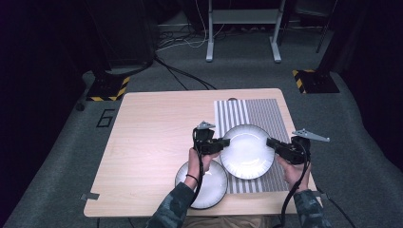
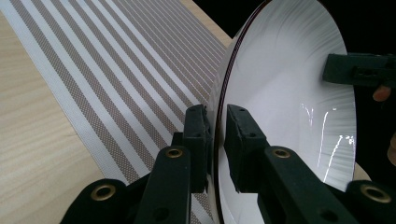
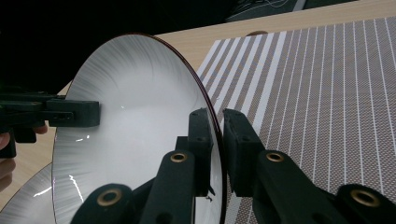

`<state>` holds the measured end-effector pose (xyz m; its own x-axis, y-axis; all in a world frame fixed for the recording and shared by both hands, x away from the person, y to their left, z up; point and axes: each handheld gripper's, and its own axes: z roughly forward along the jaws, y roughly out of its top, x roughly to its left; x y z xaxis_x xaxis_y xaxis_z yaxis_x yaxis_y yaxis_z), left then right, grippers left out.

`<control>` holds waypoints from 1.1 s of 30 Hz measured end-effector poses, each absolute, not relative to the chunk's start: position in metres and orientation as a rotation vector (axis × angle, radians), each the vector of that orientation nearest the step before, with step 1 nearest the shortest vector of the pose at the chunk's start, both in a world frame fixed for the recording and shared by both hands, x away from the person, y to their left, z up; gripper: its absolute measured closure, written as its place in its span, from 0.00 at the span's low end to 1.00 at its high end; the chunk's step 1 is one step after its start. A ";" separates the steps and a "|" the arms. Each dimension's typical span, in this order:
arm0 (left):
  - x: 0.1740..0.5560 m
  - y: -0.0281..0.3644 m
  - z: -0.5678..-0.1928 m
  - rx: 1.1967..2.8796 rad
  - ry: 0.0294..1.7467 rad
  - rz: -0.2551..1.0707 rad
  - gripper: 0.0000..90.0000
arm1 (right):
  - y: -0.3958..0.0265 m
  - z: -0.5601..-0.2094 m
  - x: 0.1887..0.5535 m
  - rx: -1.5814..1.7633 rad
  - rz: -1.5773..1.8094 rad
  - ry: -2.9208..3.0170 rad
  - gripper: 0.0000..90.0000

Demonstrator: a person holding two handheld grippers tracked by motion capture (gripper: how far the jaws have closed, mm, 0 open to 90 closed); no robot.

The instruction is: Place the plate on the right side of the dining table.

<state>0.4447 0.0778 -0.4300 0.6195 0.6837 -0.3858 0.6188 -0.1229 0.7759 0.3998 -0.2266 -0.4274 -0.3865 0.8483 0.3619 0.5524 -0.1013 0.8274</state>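
Note:
A white plate (image 1: 247,152) with a dark rim hangs above the striped placemat (image 1: 252,111), held from both sides. My left gripper (image 1: 224,142) is shut on its left rim, and my right gripper (image 1: 270,142) is shut on its right rim. In the left gripper view the jaws (image 2: 217,121) pinch the plate's edge (image 2: 285,93), with the other gripper (image 2: 359,70) on the far rim. In the right gripper view the jaws (image 3: 218,123) clamp the plate (image 3: 135,107), and the left gripper (image 3: 70,112) grips the opposite side.
A second white plate (image 1: 202,183) lies on the wooden table (image 1: 152,137) near the front edge, under the left forearm; its rim (image 3: 28,205) also shows in the right gripper view. The placemat (image 2: 116,70) covers the table's right part. Cables and stands are on the floor behind.

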 end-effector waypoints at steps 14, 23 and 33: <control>0.460 0.066 -0.429 1.837 1.039 0.074 0.87 | -0.235 -0.429 0.410 1.573 1.459 1.866 0.91; 0.469 0.061 -0.436 1.848 1.067 0.049 0.88 | -0.239 -0.438 0.419 1.595 1.451 1.882 0.91; 0.483 0.052 -0.446 1.858 1.084 0.008 0.88 | -0.250 -0.451 0.429 1.652 1.440 1.880 0.91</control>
<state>0.4828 0.0521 -0.4462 0.6066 0.6769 -0.4169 0.6710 -0.1548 0.7251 0.4291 -0.2497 -0.4512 -0.3237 0.8585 0.3976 0.6075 -0.1336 0.7830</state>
